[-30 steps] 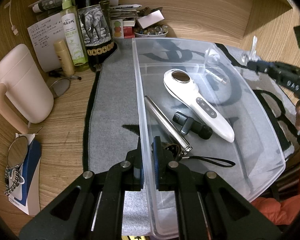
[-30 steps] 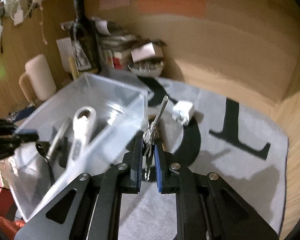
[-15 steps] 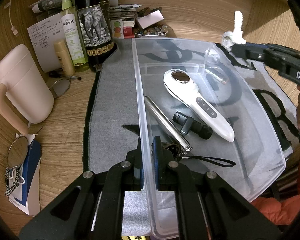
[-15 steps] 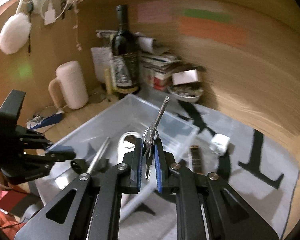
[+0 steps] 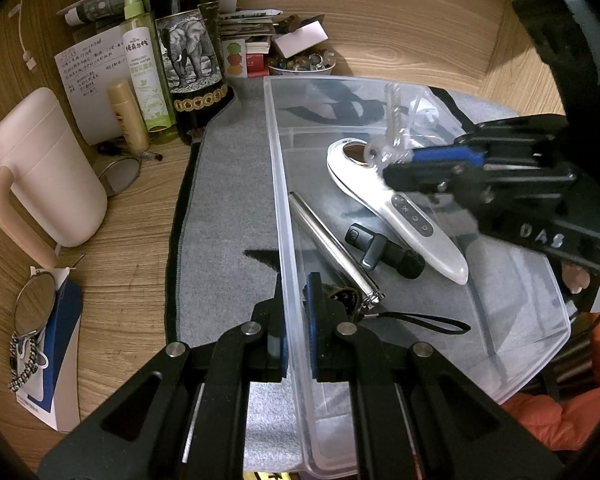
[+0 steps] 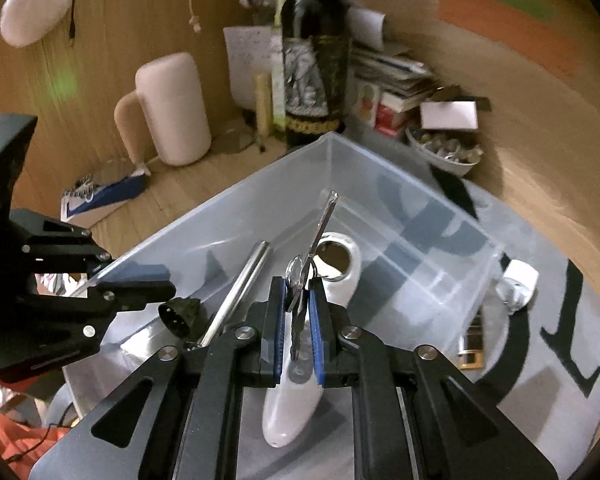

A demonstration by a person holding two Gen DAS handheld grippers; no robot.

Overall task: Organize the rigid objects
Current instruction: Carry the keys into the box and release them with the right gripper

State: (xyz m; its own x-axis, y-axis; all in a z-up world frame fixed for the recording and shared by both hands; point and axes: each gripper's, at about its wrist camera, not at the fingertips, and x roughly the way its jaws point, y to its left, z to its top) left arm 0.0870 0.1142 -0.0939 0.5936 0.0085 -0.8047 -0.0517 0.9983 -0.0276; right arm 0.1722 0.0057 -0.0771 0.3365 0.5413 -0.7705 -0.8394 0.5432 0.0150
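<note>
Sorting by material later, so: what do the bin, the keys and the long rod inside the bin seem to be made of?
Bin: apparently clear plastic, since the mat shows through its walls. Keys: likely metal, silvery and thin, on a ring. Rod: seemingly polished steel, with bright mirror-like highlights along its length.

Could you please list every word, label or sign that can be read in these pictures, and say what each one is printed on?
"DAS": on the right tongs body, letters at the lower right of the left wrist view.
"FLORAL WATER": on the green spray bottle; its Chinese characters are too small to read.
Handwritten note: too small to read.
Wine bottle: an elephant picture, no readable words.
White handheld device: button symbols only.
</note>
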